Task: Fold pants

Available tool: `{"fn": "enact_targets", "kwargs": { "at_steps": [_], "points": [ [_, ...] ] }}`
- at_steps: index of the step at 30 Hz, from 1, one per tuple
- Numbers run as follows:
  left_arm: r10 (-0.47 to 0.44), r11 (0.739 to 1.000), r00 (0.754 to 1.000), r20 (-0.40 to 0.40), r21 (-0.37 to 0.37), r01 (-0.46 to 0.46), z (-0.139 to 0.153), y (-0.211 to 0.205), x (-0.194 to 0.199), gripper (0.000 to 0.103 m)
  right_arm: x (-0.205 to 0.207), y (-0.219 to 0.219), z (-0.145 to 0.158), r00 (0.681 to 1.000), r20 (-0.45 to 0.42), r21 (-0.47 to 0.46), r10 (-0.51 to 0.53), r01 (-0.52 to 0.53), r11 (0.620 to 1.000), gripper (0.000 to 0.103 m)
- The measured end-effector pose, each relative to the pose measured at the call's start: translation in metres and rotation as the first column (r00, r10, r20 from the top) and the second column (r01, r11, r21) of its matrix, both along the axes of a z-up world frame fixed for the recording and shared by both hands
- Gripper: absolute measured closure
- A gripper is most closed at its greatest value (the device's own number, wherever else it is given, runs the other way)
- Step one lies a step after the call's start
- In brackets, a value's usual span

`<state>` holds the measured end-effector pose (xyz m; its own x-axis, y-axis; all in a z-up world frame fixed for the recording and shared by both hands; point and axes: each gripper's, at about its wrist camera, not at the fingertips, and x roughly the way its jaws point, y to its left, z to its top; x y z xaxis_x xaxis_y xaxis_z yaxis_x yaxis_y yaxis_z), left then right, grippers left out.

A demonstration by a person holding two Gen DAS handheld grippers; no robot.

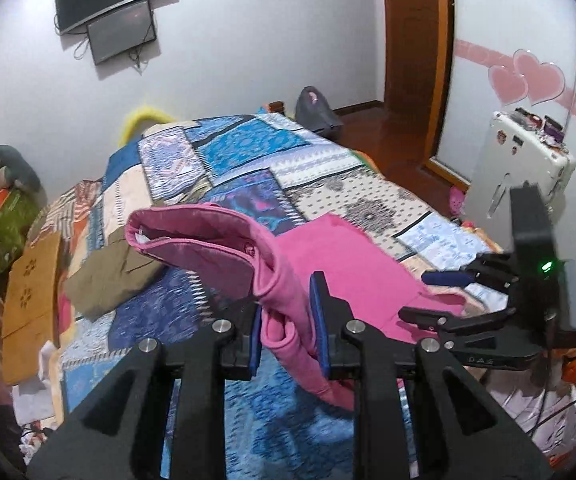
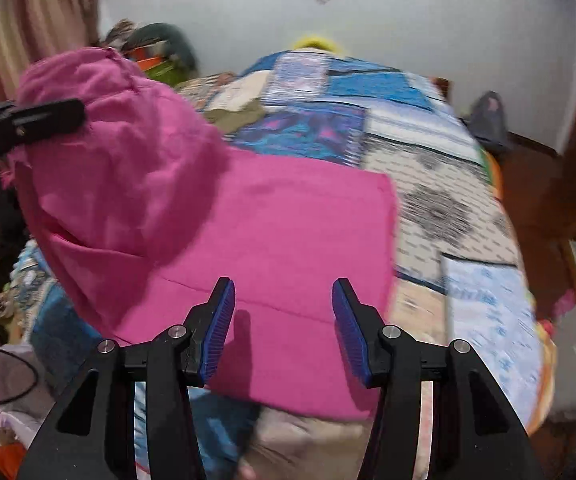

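Observation:
Pink pants (image 1: 347, 268) lie on the patchwork bed. My left gripper (image 1: 289, 324) is shut on a bunched fold of the pants and holds the waistband end (image 1: 192, 236) lifted off the bed. In the right wrist view the pants (image 2: 288, 216) lie flat in the middle, with the lifted part (image 2: 120, 152) hanging at the left from the left gripper's fingers (image 2: 48, 116). My right gripper (image 2: 284, 320) is open and empty, just above the near edge of the flat pants. It also shows in the left wrist view (image 1: 447, 300), at the right.
An olive-brown garment (image 1: 108, 276) lies on the bedspread (image 1: 248, 152) left of the pants. Cardboard pieces (image 1: 32, 300) and clutter sit at the bed's left side. A white suitcase (image 1: 527, 160) stands at the right, with a wooden door frame (image 1: 415, 40) behind.

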<state>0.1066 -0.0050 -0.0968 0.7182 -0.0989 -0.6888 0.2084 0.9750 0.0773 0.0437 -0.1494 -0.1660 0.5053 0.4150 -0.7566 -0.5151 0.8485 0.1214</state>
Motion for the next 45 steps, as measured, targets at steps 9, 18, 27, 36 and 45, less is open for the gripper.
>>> {"fn": "enact_targets", "kwargs": {
  "at_steps": [9, 18, 27, 36, 45],
  "points": [
    [-0.095, 0.994, 0.995, -0.036, -0.058, 0.093, 0.002, -0.044, 0.023, 0.085, 0.002, -0.013, -0.026, 0.994, -0.099, 0.067, -0.042, 0.049, 0.997, 0.055],
    [-0.153, 0.983, 0.979, -0.134, -0.122, 0.137, -0.028, -0.078, 0.053, 0.086, -0.012, -0.05, -0.012, 0.993, -0.057, 0.056, -0.108, 0.111, 0.992, 0.055],
    [-0.215, 0.971, 0.937, -0.275, -0.159, 0.176, -0.066, -0.102, 0.062, 0.074, -0.015, -0.068, -0.013, 0.986, -0.071, 0.06, -0.15, 0.154, 0.986, 0.055],
    [-0.198, 0.962, 0.957, -0.213, -0.23, 0.148, -0.031, -0.057, 0.064, 0.061, -0.018, -0.06, -0.016, 0.989, -0.09, 0.08, -0.118, 0.125, 0.989, 0.055],
    [-0.029, 0.994, 0.966, -0.258, -0.109, 0.0, -0.056, 0.012, 0.13, 0.055, -0.015, -0.043, -0.021, 0.99, -0.115, 0.087, -0.077, 0.088, 0.992, 0.055]
  ]
}}
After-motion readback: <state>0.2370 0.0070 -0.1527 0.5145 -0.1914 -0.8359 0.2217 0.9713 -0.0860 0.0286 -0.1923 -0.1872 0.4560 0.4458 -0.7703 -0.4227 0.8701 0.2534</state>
